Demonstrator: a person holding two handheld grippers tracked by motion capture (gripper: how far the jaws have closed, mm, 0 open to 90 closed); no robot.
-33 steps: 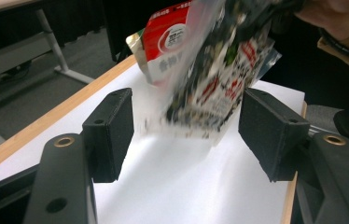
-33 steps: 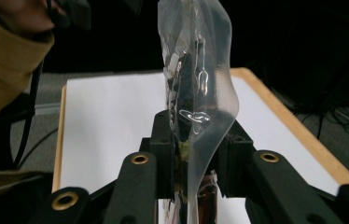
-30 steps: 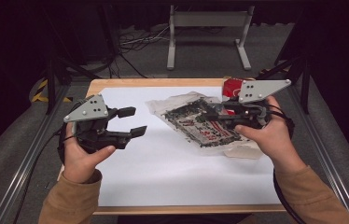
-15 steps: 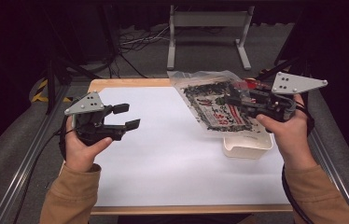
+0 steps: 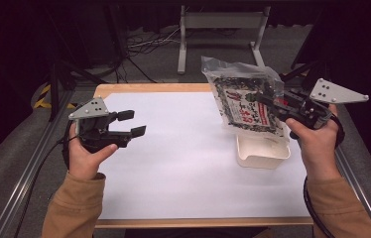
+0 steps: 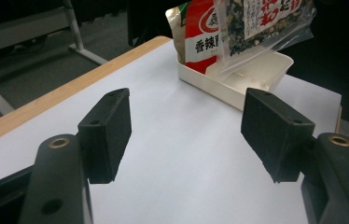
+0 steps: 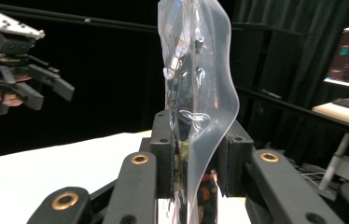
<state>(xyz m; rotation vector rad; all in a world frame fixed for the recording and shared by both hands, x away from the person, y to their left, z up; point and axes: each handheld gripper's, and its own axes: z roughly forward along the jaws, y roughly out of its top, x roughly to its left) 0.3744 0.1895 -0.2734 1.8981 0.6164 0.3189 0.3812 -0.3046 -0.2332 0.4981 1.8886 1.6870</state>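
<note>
The right gripper [image 5: 268, 101] is clamped on a clear plastic snack bag with dark printed contents [image 5: 240, 99], now lifted from the white sheet and held above the white rectangular plastic tray [image 5: 263, 151]. The left gripper [image 5: 133, 124] is held spread, empty, slightly lowered.

Bare white sheet [image 5: 183, 163] mid-table, tray [image 5: 263, 153] blocking right
</note>
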